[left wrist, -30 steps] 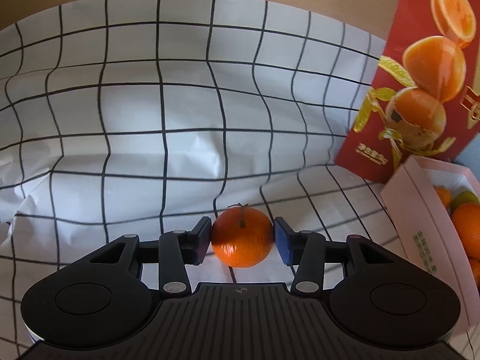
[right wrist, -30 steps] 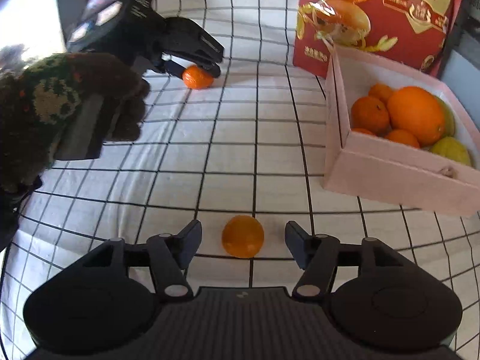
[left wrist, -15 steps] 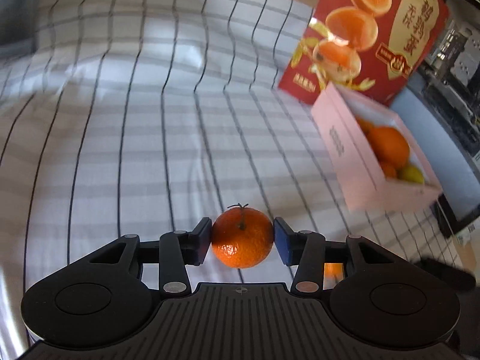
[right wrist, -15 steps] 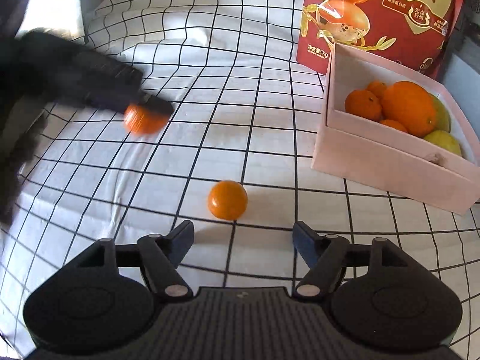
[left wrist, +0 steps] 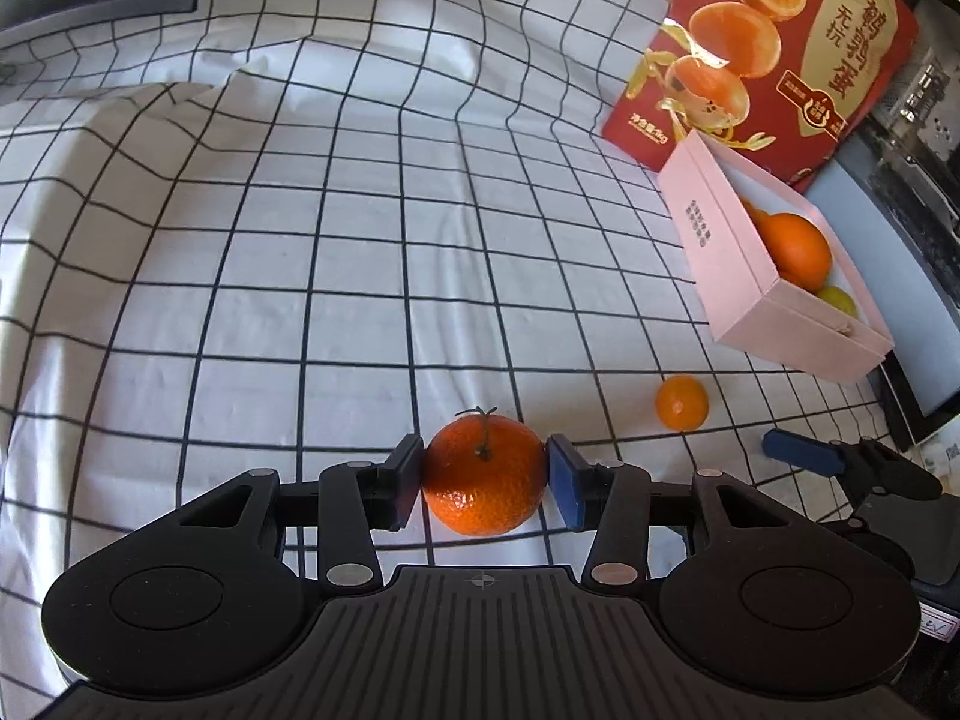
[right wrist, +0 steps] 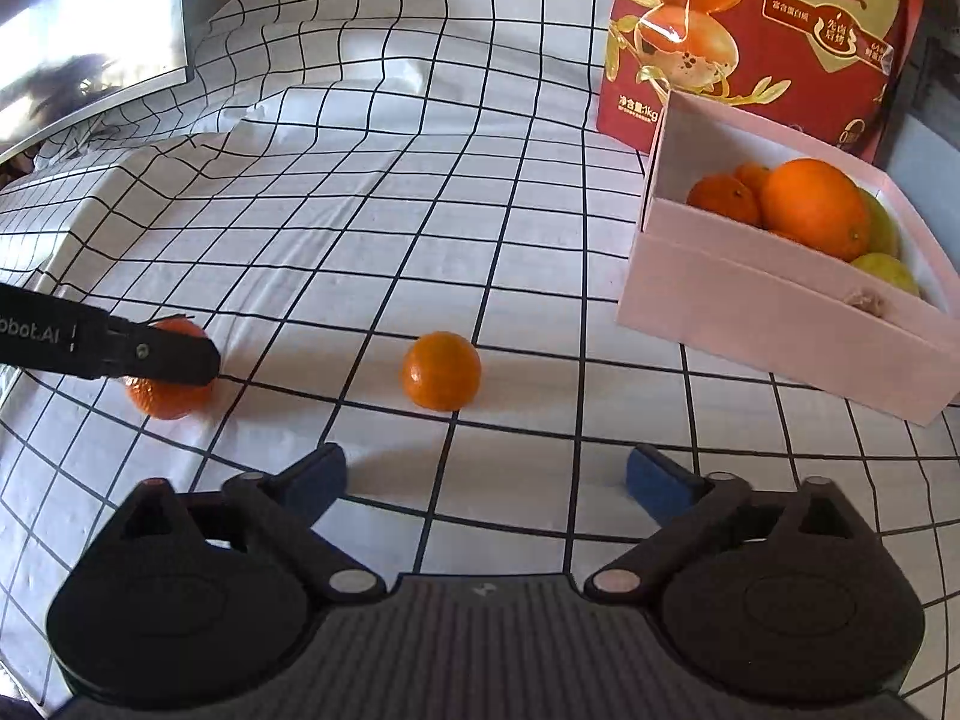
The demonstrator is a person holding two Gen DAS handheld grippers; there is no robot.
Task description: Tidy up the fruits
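Left wrist view: my left gripper (left wrist: 485, 477) held a stemmed orange mandarin (left wrist: 483, 476) between its jaws, above the black-gridded white cloth (left wrist: 300, 240).

Right wrist view: my right gripper (right wrist: 486, 474) had its jaws opening wide, nothing between them; a loose small orange mandarin (right wrist: 441, 371) lay ahead, near the fruit-filled pink cardboard box (right wrist: 780, 306).

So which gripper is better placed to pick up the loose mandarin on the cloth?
Right. The right gripper is opening, empty, with the loose mandarin just ahead; the left gripper already clamps a stemmed mandarin.
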